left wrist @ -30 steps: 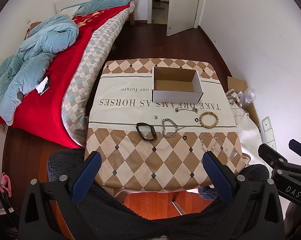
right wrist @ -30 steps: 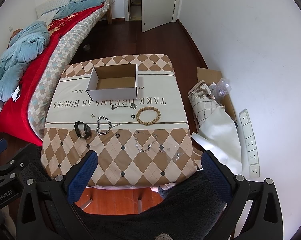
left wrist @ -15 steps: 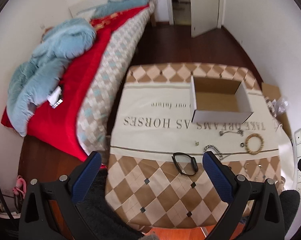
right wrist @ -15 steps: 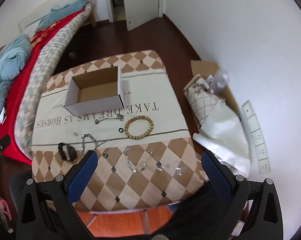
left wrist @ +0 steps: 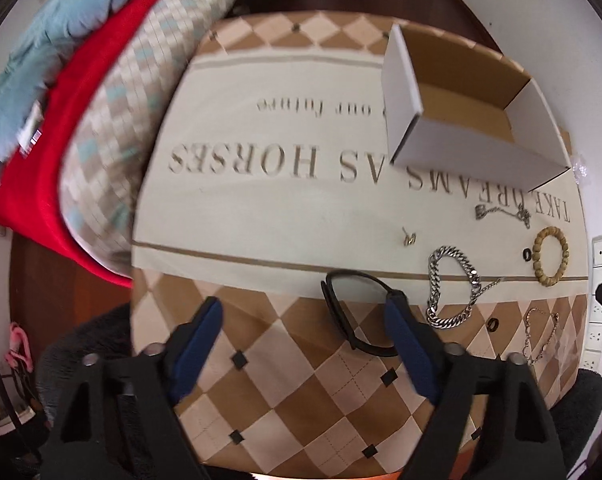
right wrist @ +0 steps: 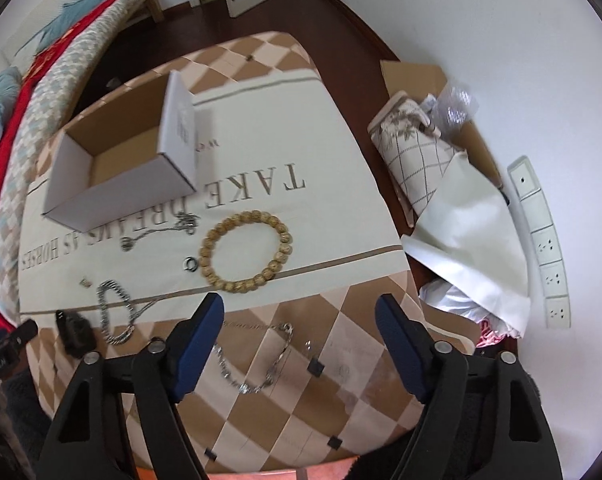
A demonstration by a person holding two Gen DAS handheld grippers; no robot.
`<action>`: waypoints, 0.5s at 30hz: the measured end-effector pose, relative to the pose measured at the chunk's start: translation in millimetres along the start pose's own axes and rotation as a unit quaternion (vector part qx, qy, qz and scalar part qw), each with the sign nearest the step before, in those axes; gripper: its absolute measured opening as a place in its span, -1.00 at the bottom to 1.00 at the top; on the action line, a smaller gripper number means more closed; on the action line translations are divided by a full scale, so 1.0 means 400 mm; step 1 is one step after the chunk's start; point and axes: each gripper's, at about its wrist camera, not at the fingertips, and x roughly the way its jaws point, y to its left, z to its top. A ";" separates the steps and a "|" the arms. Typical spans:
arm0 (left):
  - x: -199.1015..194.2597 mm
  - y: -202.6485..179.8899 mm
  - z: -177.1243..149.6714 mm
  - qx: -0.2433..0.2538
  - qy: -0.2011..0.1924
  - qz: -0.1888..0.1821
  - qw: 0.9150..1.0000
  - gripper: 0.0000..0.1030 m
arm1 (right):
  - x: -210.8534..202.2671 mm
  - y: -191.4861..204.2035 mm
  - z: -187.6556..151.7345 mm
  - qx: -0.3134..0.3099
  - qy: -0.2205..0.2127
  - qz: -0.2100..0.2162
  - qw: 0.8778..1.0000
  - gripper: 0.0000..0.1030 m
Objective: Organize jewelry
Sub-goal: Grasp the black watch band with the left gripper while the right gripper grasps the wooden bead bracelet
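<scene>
Jewelry lies on a cloth-covered table (left wrist: 261,208) in front of an open white cardboard box (left wrist: 461,120), which also shows in the right wrist view (right wrist: 121,168). My left gripper (left wrist: 305,312) is open and empty, low over the table, its right finger beside a black bracelet (left wrist: 341,316). A silver chain bracelet (left wrist: 453,284) and a wooden bead bracelet (left wrist: 551,256) lie to its right. My right gripper (right wrist: 299,312) is open and empty above a thin silver chain (right wrist: 257,356), with the bead bracelet (right wrist: 245,252) just beyond it.
Small black rings (right wrist: 191,264) and a thin chain (right wrist: 161,232) lie near the box. A bed (left wrist: 81,80) with red and blue covers stands left of the table. Bags and cardboard (right wrist: 441,152) lie on the floor at the right, by the white wall.
Both grippers have moved forward and down toward the table. The left one has come close to the black bracelet, the right one over the thin silver chain. Both stay open.
</scene>
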 end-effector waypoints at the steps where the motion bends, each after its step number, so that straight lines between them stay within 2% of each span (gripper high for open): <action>1: 0.011 0.000 0.000 0.001 0.008 -0.004 1.000 0.42 | 0.008 -0.003 0.002 0.002 0.002 -0.002 1.000 0.48; 3: 0.036 -0.004 -0.001 0.003 0.019 -0.009 1.000 0.28 | 0.030 -0.009 0.010 0.007 0.004 -0.003 1.000 0.47; 7: 0.084 -0.018 0.006 0.009 0.037 -0.019 0.999 0.22 | 0.065 -0.026 0.029 0.021 0.007 -0.010 1.000 0.47; 12: 0.134 -0.028 0.016 0.015 0.051 -0.020 0.998 -0.40 | 0.125 -0.045 0.052 0.036 0.028 -0.011 0.999 0.47; 15: 0.143 -0.027 0.015 0.016 0.042 -0.018 0.999 -0.55 | 0.158 -0.046 0.062 0.039 0.035 -0.009 0.999 0.47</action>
